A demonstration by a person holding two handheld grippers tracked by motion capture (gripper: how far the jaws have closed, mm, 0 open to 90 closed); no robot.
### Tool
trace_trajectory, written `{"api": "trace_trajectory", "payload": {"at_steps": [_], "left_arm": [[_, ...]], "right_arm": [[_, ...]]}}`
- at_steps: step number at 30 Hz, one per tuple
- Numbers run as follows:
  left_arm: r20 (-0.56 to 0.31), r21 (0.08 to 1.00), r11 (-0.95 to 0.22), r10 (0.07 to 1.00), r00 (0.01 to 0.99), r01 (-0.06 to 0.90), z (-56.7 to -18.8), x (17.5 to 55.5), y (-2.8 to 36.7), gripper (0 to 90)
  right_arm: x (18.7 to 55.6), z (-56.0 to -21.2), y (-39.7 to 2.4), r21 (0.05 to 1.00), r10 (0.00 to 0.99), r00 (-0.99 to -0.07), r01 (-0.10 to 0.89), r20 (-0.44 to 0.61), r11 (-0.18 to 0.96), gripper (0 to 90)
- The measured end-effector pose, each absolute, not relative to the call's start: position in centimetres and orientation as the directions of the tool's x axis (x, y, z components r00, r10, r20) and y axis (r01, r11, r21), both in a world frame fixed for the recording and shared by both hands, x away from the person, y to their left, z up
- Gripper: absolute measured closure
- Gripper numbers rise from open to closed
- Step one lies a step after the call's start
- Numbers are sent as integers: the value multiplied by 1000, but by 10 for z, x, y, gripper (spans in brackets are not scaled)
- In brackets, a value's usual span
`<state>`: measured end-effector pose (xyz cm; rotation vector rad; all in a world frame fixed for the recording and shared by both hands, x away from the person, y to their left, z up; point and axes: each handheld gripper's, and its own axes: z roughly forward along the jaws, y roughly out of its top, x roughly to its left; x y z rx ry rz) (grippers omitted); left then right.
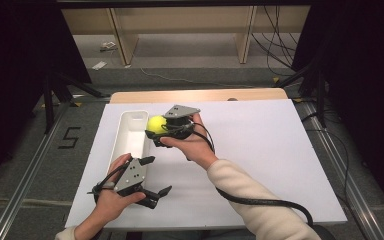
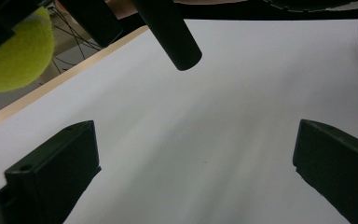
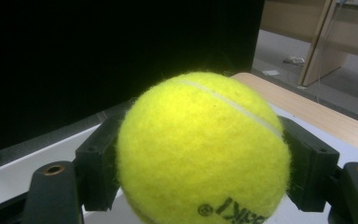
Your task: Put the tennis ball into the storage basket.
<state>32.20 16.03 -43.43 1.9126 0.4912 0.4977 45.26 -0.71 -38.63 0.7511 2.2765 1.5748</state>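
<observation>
From the high view, the right gripper (image 1: 156, 134) holds a yellow ball (image 1: 156, 123) just beside the white tray (image 1: 130, 131) on the desk (image 1: 260, 145). The left gripper (image 1: 159, 176) sits near the tray's close end.

In the left gripper view, its fingers (image 2: 56, 168) are wide apart, with nothing between them.

In the right gripper view, the fingers (image 3: 95, 170) squeeze the ball (image 3: 203, 149) from both sides.

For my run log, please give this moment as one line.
right tool: shut on ball | ball: above bin edge | left tool: open, empty, near bin
</observation>
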Motion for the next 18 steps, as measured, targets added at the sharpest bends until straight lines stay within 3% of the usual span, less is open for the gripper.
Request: {"api": "trace_trajectory", "payload": {"at_steps": [18], "left_arm": [[117, 925, -365, 544, 831, 109, -434, 322, 160, 0]], "right_arm": [[454, -386, 0, 924, 546, -835, 257, 64, 283, 265]]}}
